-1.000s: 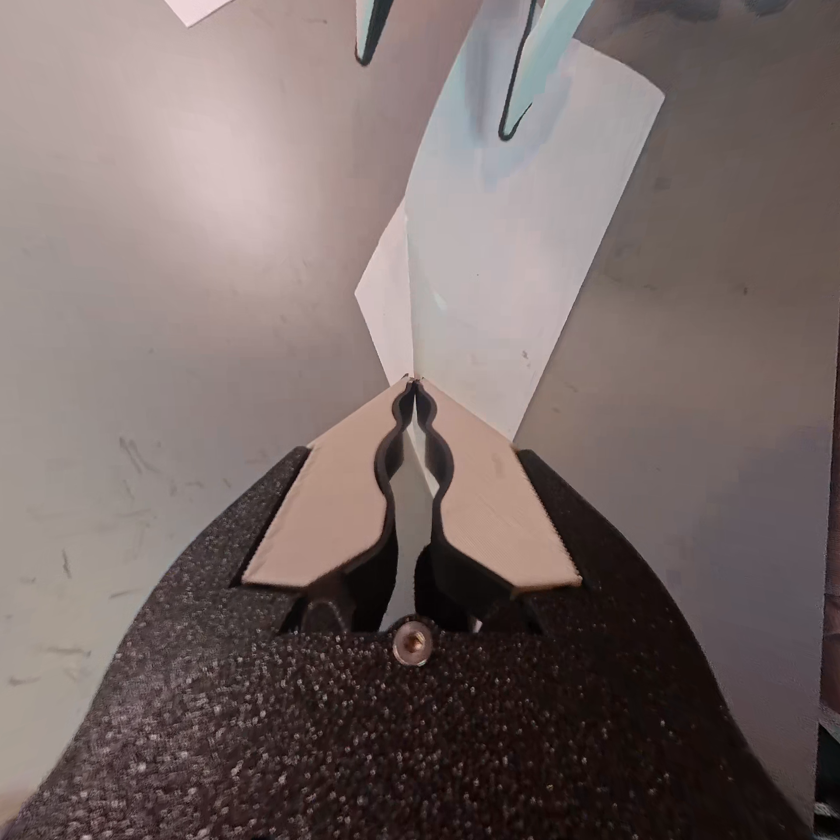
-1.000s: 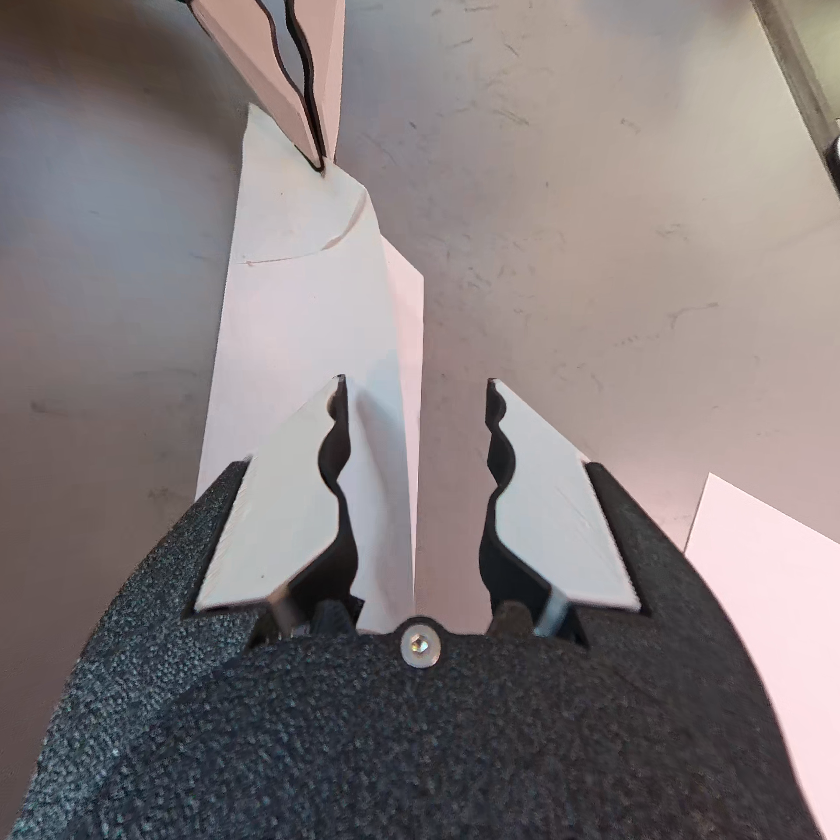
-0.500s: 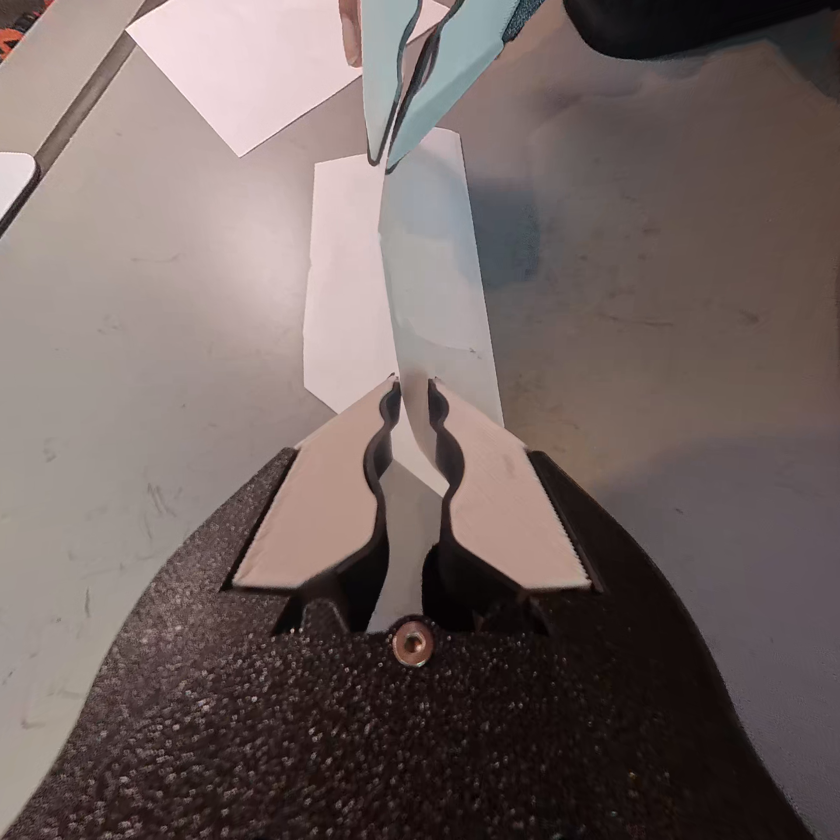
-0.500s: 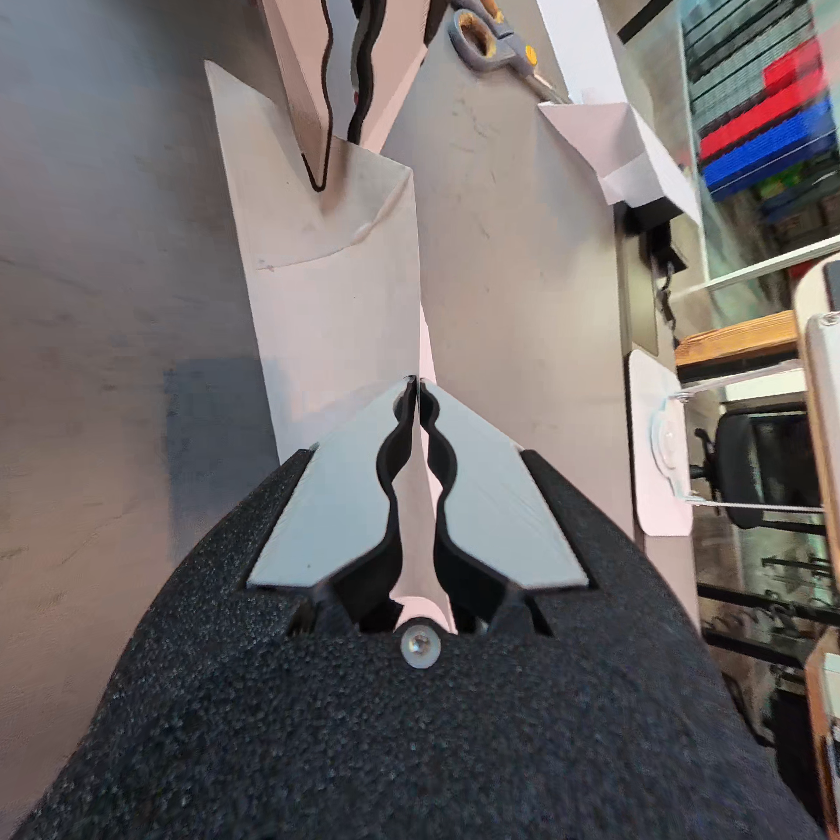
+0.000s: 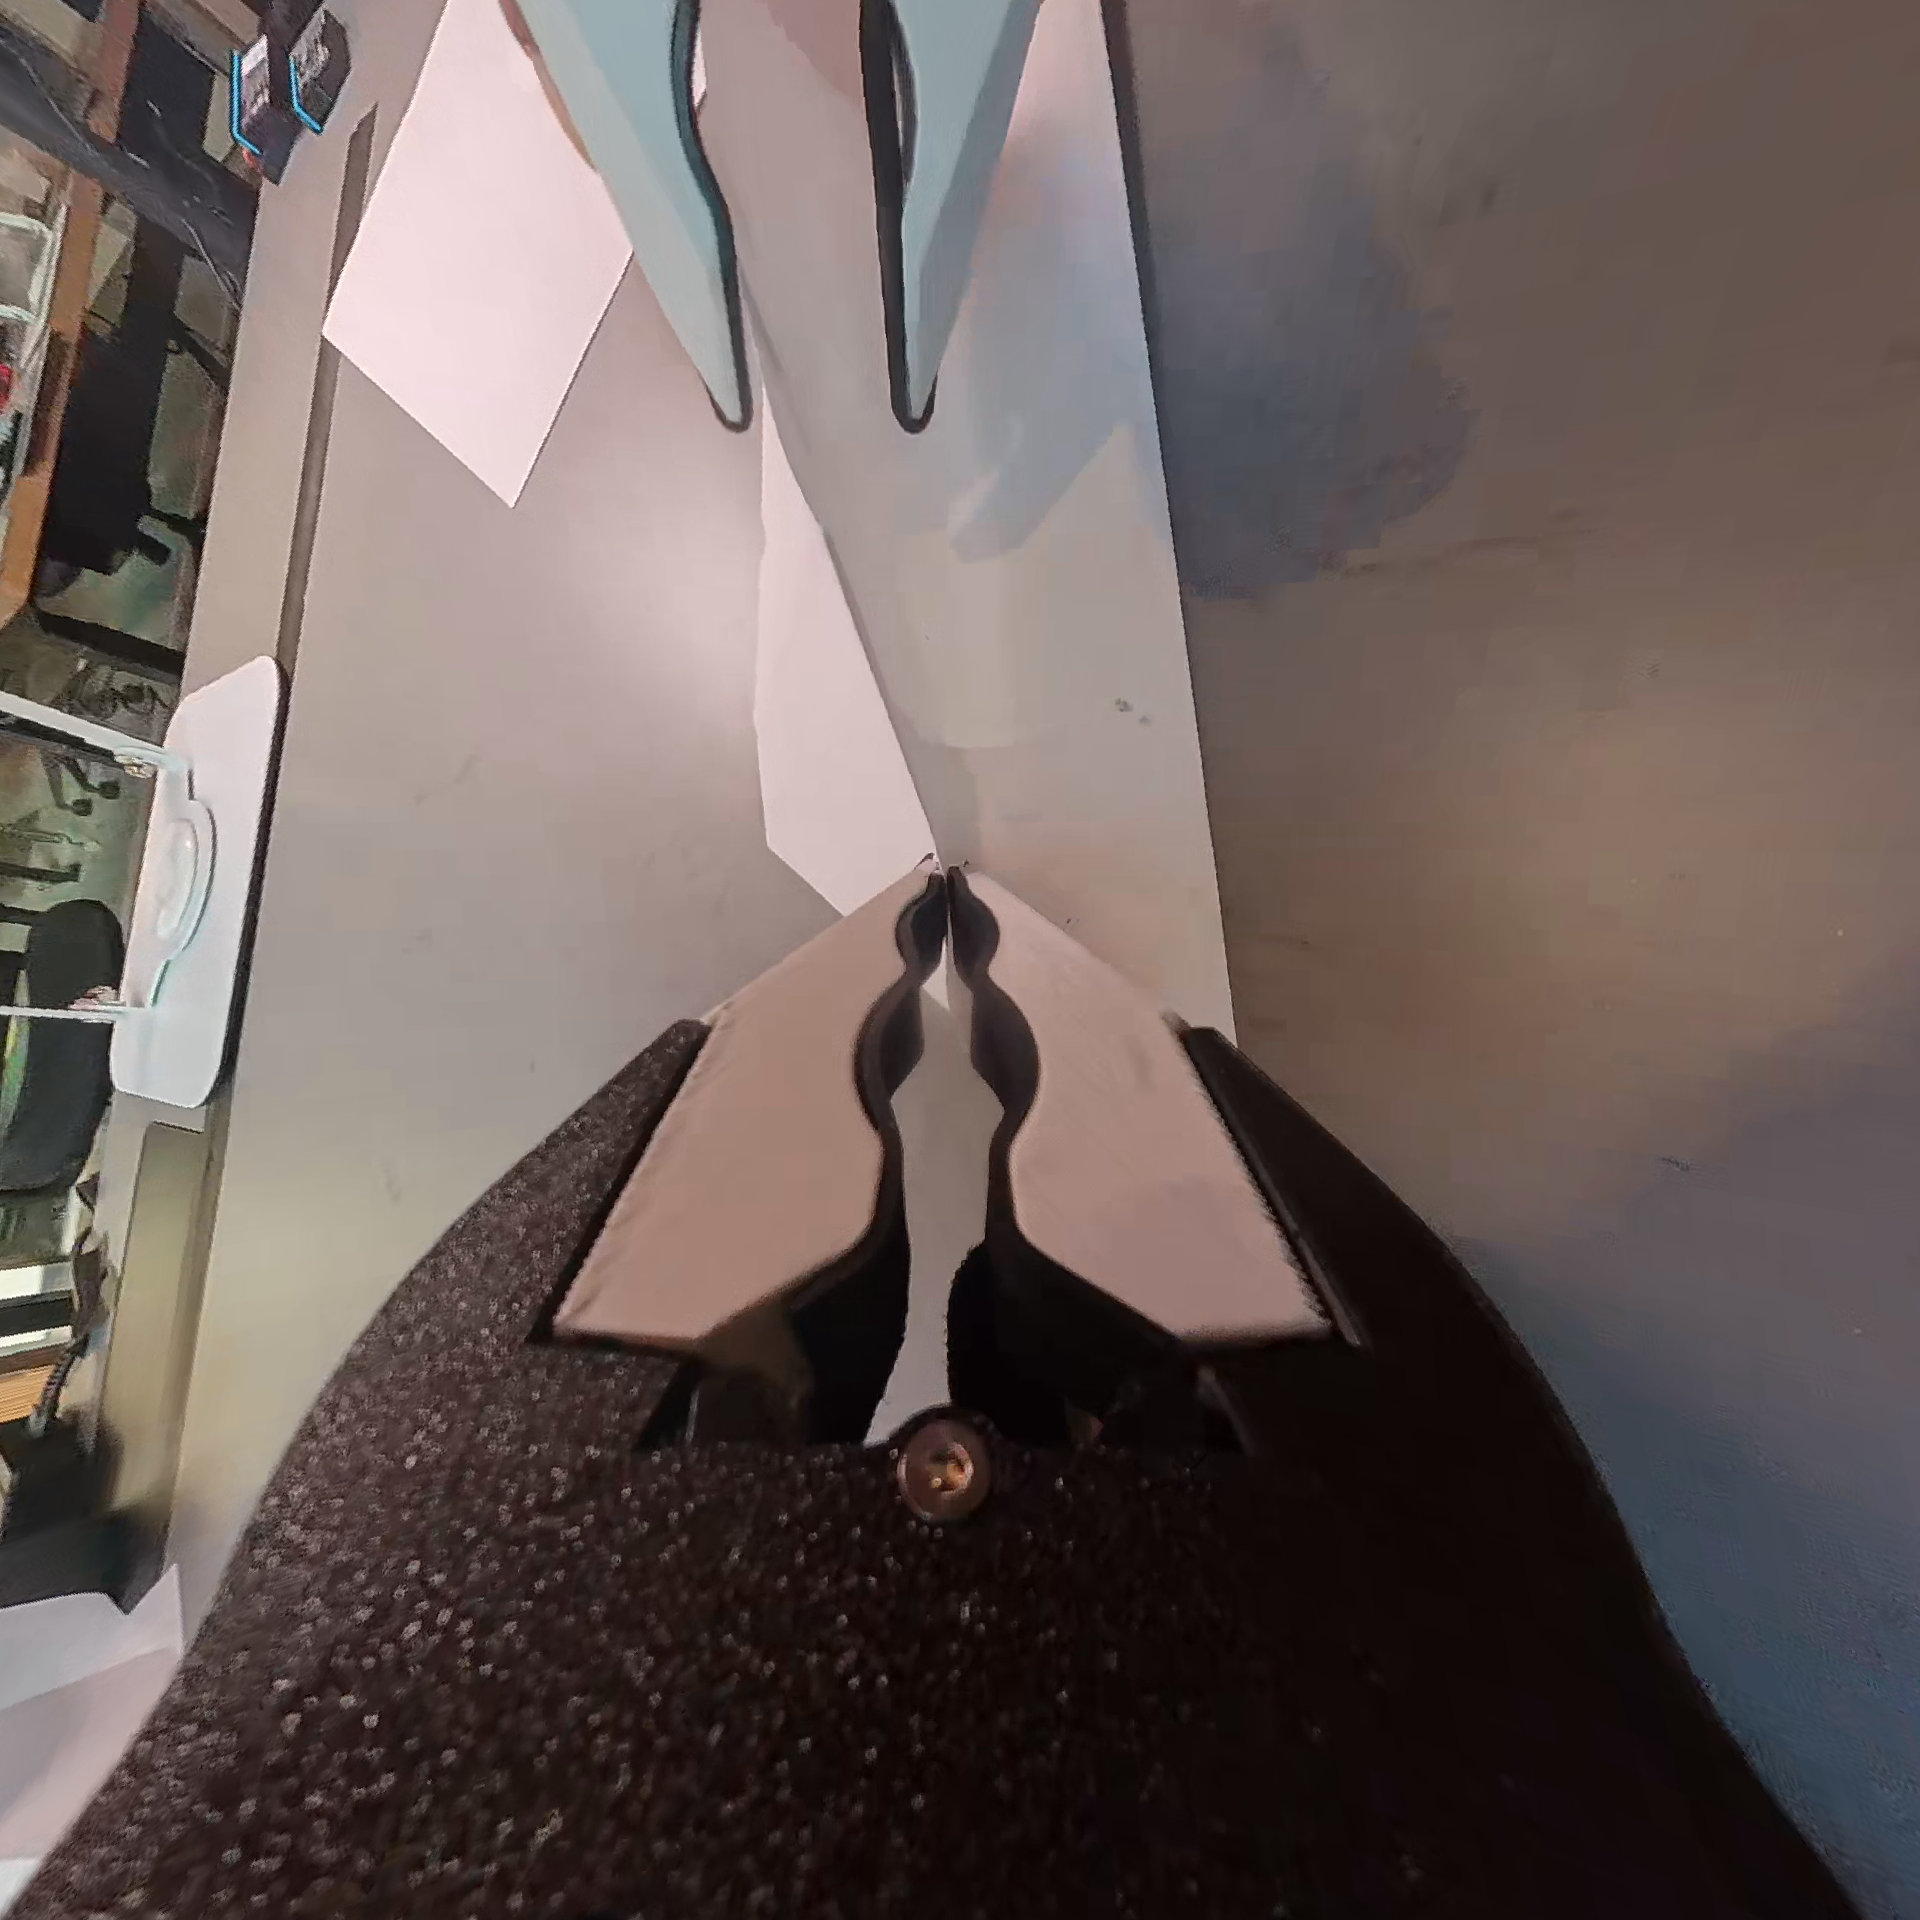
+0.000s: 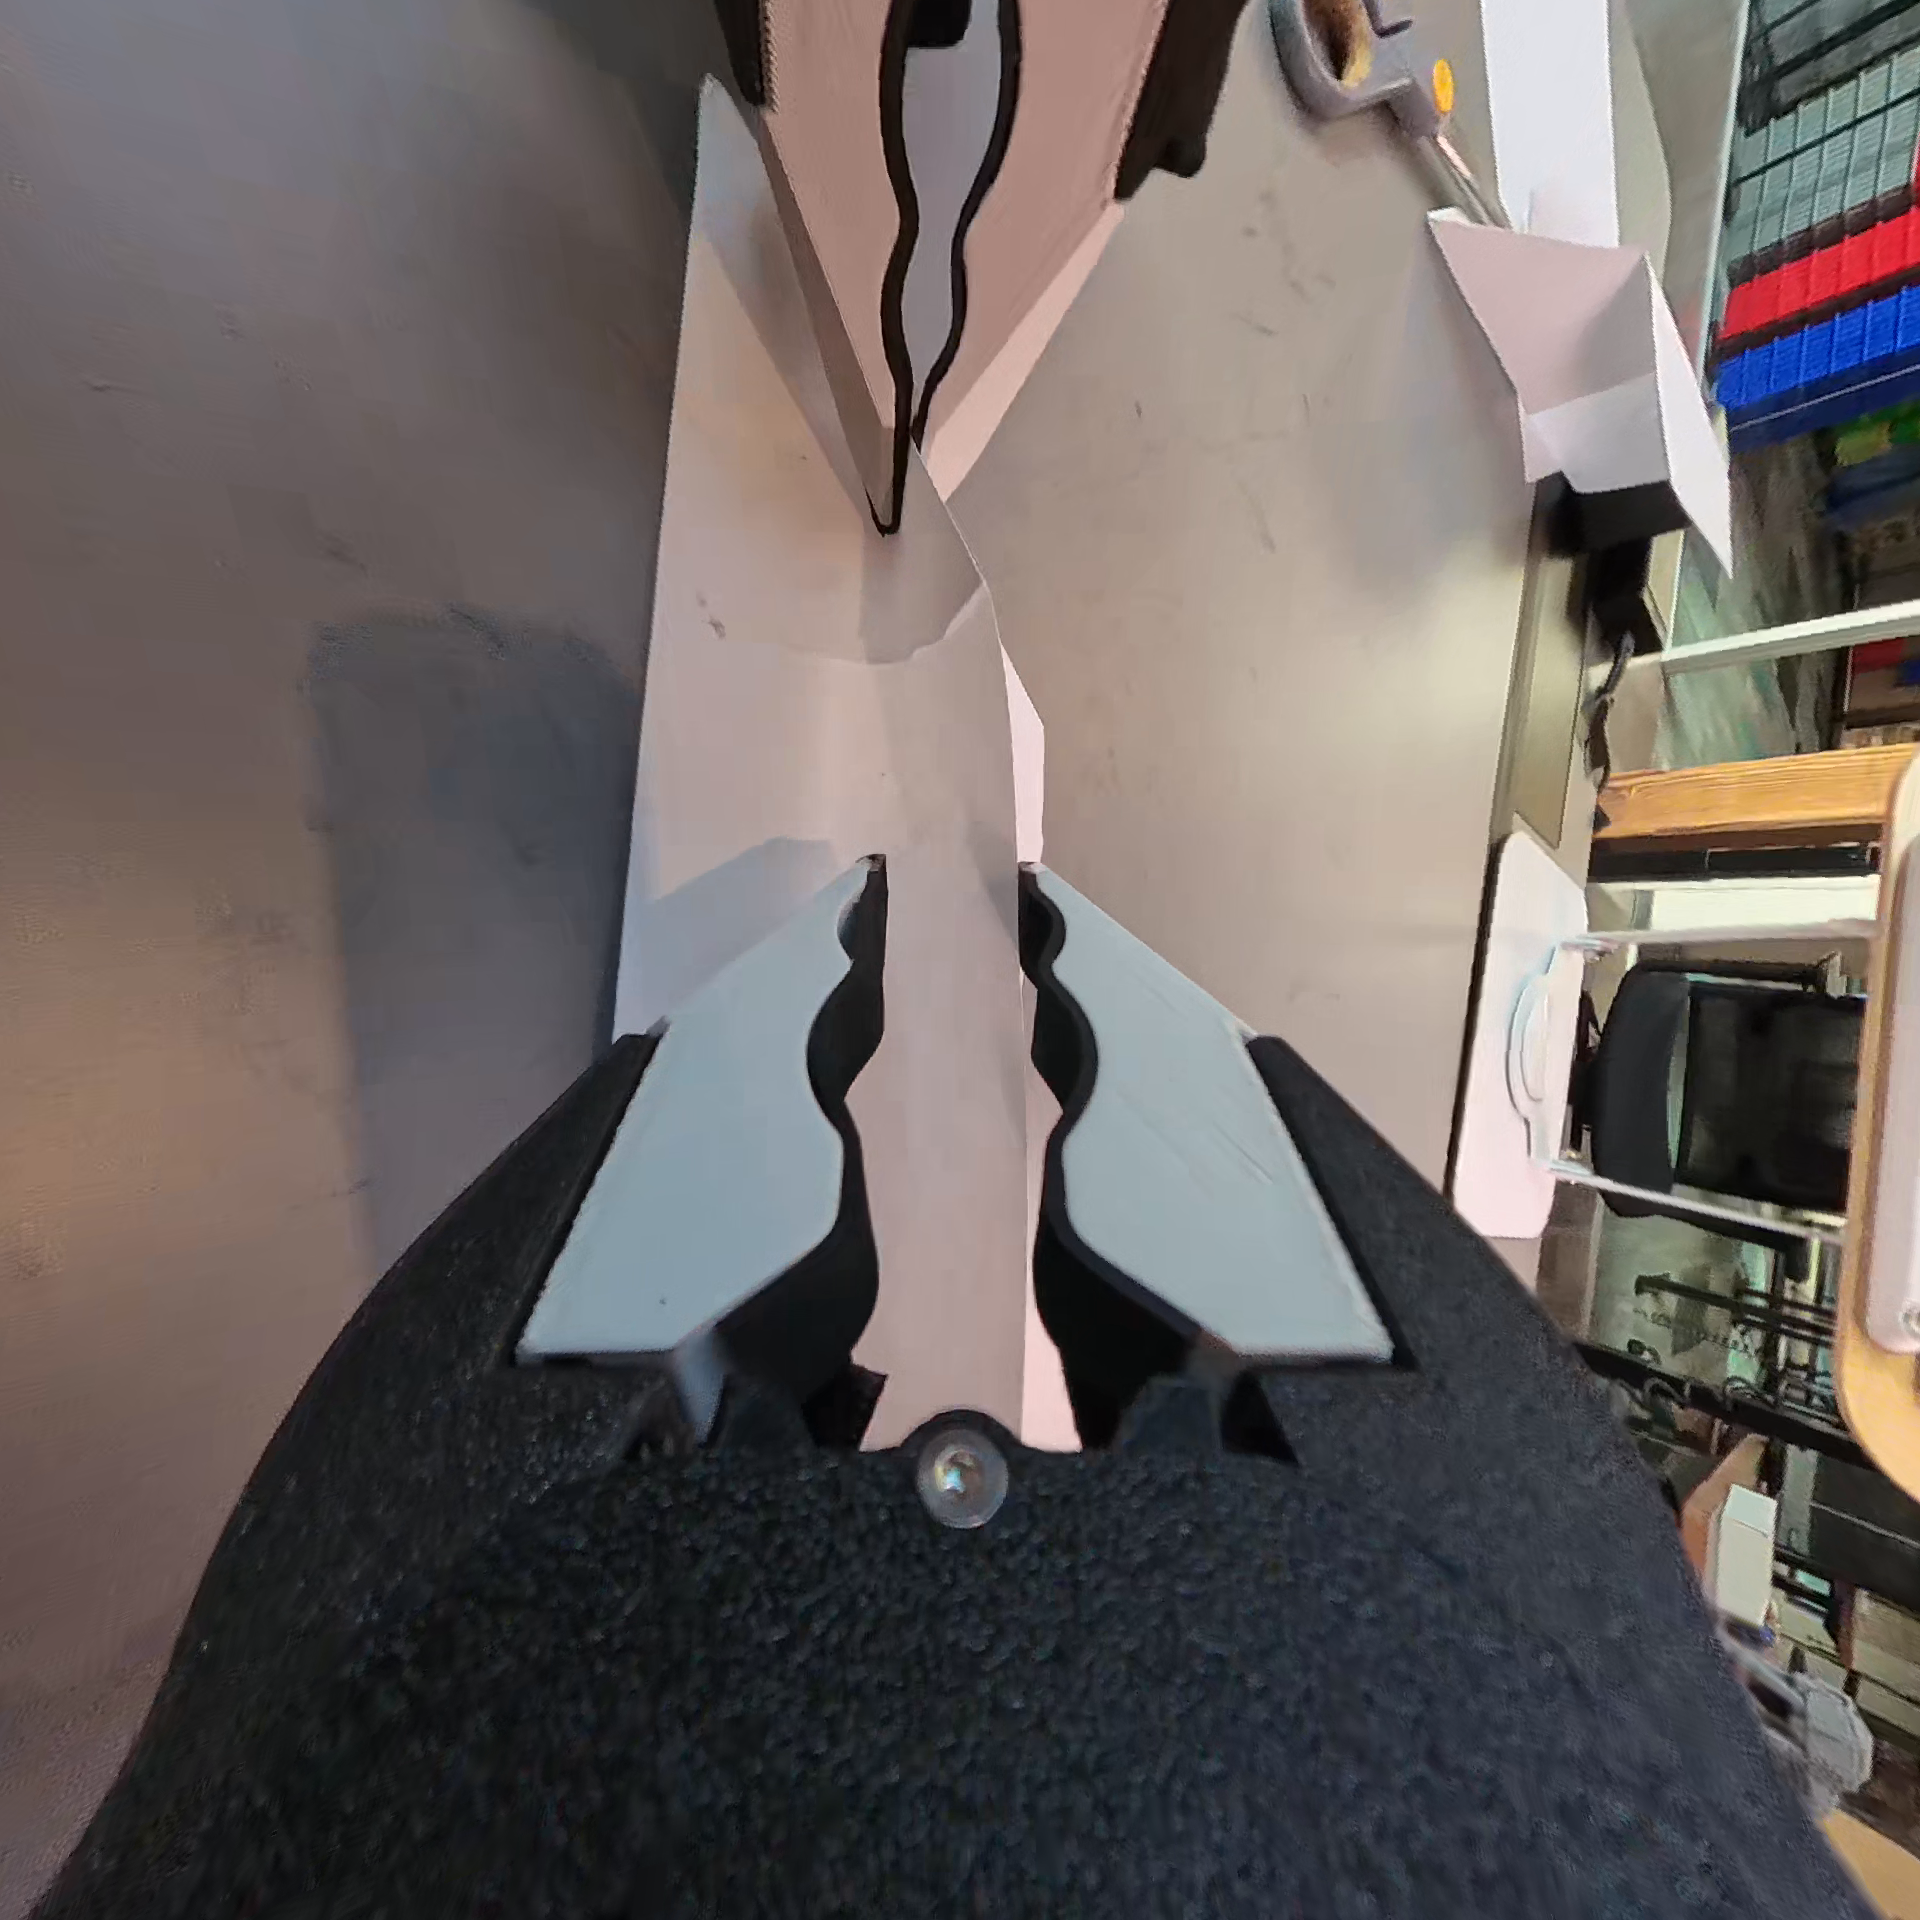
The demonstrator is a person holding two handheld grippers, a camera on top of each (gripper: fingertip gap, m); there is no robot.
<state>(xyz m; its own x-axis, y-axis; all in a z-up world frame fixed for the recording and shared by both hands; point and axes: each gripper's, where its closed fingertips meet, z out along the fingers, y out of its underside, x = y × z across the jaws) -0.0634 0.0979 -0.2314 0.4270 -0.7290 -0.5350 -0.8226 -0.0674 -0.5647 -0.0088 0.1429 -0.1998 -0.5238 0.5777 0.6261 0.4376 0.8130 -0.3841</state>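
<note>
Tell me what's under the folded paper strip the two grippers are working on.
The folded paper strip lies along the grey tabletop. Its upper layer is lifted, showing a lower paper layer beneath. Whatever lies under that bottom layer is covered.

A loose white sheet (image 5: 468,281) lies on the grey table (image 5: 1558,727); scissors (image 6: 1361,62) rest beside folded paper (image 6: 1558,343).

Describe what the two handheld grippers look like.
Both match. The left gripper and right gripper each have a black, grainy-textured body with a small silver screw at its middle, and two pale wedge-shaped fingers lined with wavy black pads. No cables or sleeves show.
</note>
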